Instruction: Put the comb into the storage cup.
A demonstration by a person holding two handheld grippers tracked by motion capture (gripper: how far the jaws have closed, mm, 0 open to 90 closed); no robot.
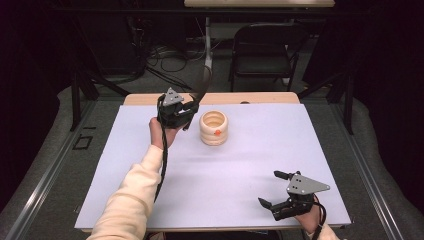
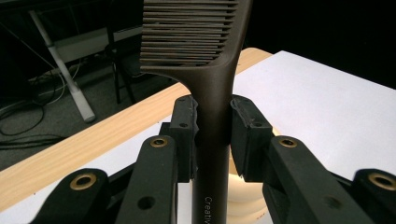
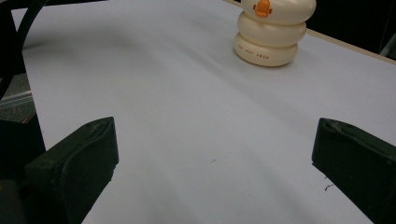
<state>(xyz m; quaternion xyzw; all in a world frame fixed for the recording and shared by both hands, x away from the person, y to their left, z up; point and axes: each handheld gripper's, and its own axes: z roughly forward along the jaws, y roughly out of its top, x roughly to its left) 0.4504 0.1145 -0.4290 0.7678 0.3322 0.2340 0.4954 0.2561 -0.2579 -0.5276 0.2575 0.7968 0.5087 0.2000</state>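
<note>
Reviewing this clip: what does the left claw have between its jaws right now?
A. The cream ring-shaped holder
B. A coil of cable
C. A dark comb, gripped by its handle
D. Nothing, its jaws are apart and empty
C. In the left gripper view, the left claw presses both pads on the handle of the dark comb, teeth above; the cream holder stands apart on the table.

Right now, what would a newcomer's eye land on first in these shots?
First the dark comb, clamped by its handle in the left tongs with its teeth pointing up and away, raised above the far left of the white table. Next the cream ringed holder with its orange dot, standing just right of those tongs. The right tongs sit wide open, holding nothing, at the near right corner.
</note>
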